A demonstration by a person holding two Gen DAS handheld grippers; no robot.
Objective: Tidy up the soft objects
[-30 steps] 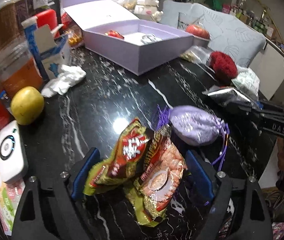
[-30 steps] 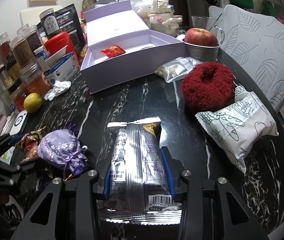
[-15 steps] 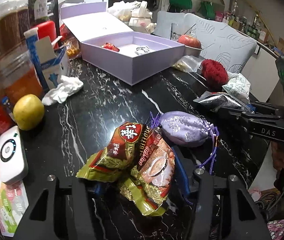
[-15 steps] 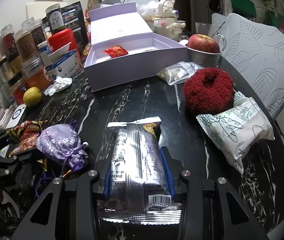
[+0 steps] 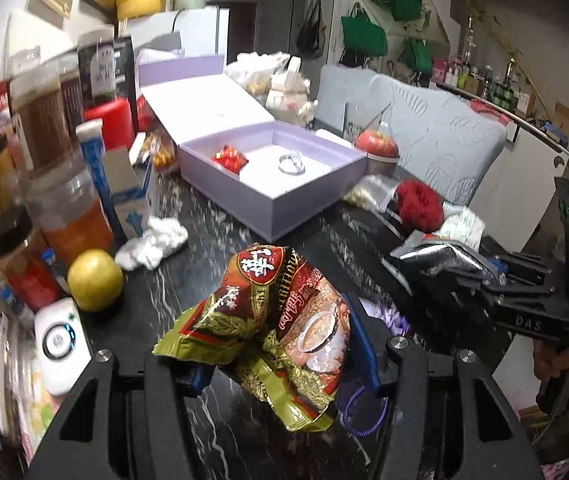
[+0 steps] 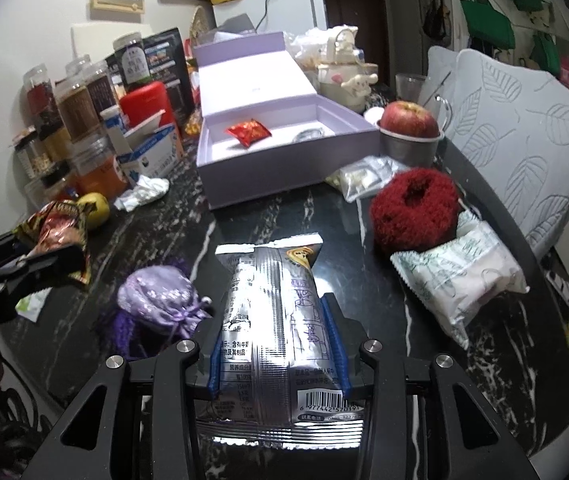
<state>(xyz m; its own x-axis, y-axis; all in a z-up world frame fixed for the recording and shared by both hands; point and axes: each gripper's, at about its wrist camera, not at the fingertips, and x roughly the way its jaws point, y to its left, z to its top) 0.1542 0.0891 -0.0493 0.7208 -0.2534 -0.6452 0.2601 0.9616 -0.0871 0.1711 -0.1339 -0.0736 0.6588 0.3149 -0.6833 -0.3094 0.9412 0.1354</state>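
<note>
My left gripper (image 5: 280, 364) is shut on a crumpled red and gold cereal packet (image 5: 272, 320), held clear of the black marble table (image 5: 204, 248). A silver snack packet (image 6: 276, 320) sits between the blue pads of my right gripper (image 6: 276, 364), which is shut on it. Between the two grippers a purple drawstring pouch (image 6: 156, 292) lies on the table. The open lilac box (image 6: 284, 160) at the back holds a small red packet (image 6: 248, 131) and a ring-like metal piece (image 5: 291, 163). A red fluffy ring (image 6: 414, 210) and a white wipes pack (image 6: 460, 276) lie at the right.
Jars, a blue and white carton (image 6: 148, 152), a crumpled tissue (image 6: 144, 192) and a yellow fruit (image 5: 94, 280) crowd the left side. An apple in a metal cup (image 6: 408, 128) and a clear bag (image 6: 364, 176) stand behind the red ring. A grey cushioned chair (image 6: 524, 140) borders the right edge.
My left gripper closed on the cereal packet and lifted it off the table. My right gripper rose a little with the silver packet. The purple pouch stayed on the table.
</note>
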